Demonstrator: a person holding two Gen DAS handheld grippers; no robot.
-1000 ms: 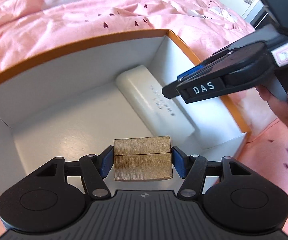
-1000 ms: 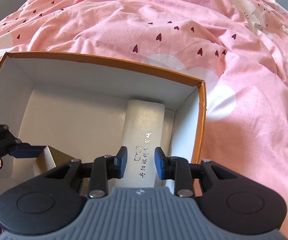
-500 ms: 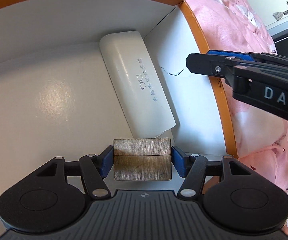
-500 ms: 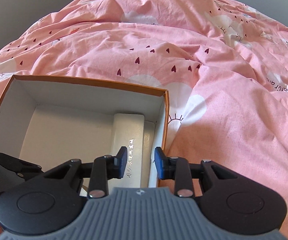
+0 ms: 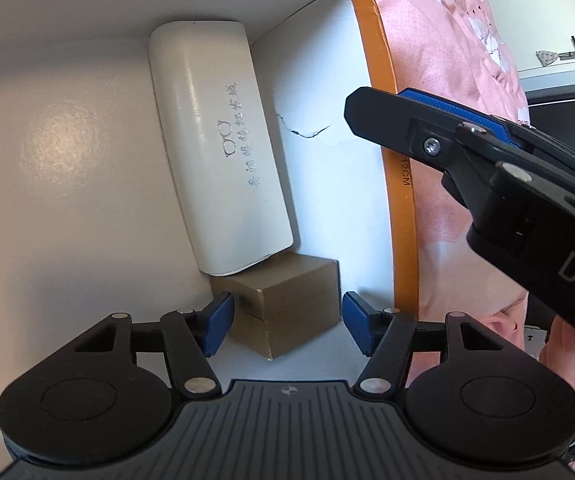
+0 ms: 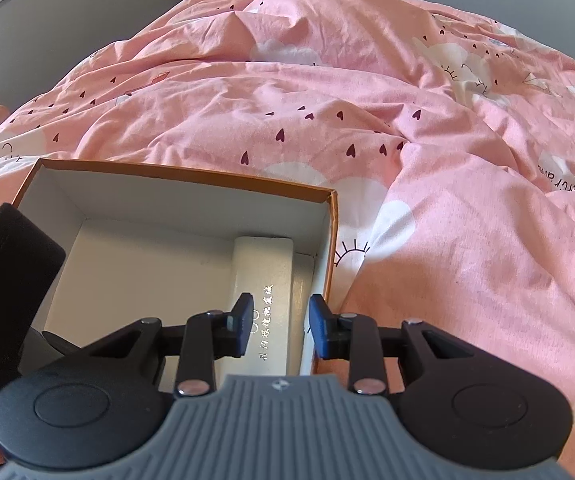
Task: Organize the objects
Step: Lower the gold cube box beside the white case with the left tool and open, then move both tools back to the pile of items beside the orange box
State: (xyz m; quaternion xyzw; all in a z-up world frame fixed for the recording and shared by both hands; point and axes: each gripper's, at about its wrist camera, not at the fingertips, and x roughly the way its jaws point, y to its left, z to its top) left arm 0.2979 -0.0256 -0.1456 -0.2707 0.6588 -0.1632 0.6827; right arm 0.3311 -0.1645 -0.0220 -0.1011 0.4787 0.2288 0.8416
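- Fingers of the left gripper (image 5: pixel 285 322) were spread wide in the left wrist view, with a small brown box (image 5: pixel 287 304) sitting between them and not pinched.
- That brown box sat on the floor of the big orange-edged box (image 5: pixel 383 80), in its near right corner, touching the near end of the white glasses case (image 5: pixel 215 148).
- The glasses case lay along the right wall, its far end close to the far corner.
- The right gripper (image 5: pixel 371 114) floated over the right rim, but I could not tell its gap from this side.
- In the right wrist view, the right gripper (image 6: pixel 279 326) had its fingers a little apart and held nothing.
- It hung above the glasses case (image 6: pixel 265 276) inside the big box (image 6: pixel 331 240), which sat on a pink blanket (image 6: pixel 447 160).
- I think both things were put away, so little was left, maybe only pulling the grippers out.
- I counted one big box, one glasses case, one brown box and two grippers.
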